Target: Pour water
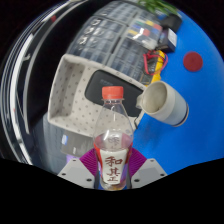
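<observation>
Gripper (112, 172): bottom centre of the frame, two fingers with purple pads (92, 158) pressed against either side of a bottle, pinching it.
Bottle (113, 140): clear plastic, upright between the fingers, lower centre of the frame; clear liquid visible inside.
Bottle cap (114, 93): red-orange, screwed on, at centre of frame.
Bottle label (113, 168): white band low on the bottle, with three dark East Asian characters stacked vertically; topmost looks like 和, the others too small to read surely.
Cup (164, 103): white paper cup, right of centre, just beside the bottle's neck, lying tilted with its open mouth turned toward the bottle.
Blue surface (195, 95): bright blue, filling the right side of the frame, beneath the cup.
Red dot (194, 62): small round red mark on the blue surface, upper right.
Box (78, 92): pale speckled open container, left of centre, behind the bottle, dark inside.
Background clutter (140, 40): top centre, dark grid-like panel and mixed small items, too blurred to identify; no readable writing there.
</observation>
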`<move>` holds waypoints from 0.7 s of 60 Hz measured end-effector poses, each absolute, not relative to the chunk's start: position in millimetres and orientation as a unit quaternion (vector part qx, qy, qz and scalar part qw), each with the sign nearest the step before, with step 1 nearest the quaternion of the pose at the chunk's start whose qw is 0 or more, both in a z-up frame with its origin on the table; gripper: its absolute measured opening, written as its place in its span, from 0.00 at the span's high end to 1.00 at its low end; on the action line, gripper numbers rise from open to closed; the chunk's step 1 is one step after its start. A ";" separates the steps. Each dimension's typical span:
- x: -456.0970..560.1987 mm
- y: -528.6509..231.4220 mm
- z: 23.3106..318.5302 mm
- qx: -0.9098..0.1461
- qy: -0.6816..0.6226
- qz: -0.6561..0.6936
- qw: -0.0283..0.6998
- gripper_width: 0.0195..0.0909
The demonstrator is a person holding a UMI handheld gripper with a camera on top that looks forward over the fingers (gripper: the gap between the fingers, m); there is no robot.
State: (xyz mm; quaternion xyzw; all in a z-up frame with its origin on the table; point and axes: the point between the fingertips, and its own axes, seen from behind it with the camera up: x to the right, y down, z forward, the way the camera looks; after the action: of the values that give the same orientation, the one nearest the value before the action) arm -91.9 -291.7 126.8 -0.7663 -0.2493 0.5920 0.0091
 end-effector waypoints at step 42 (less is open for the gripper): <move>-125.5 -282.2 142.5 -0.785 -0.013 0.589 -0.189 0.76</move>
State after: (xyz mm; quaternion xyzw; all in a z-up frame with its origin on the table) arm -125.5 -282.2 142.5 -0.7855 -0.0126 0.5891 -0.1893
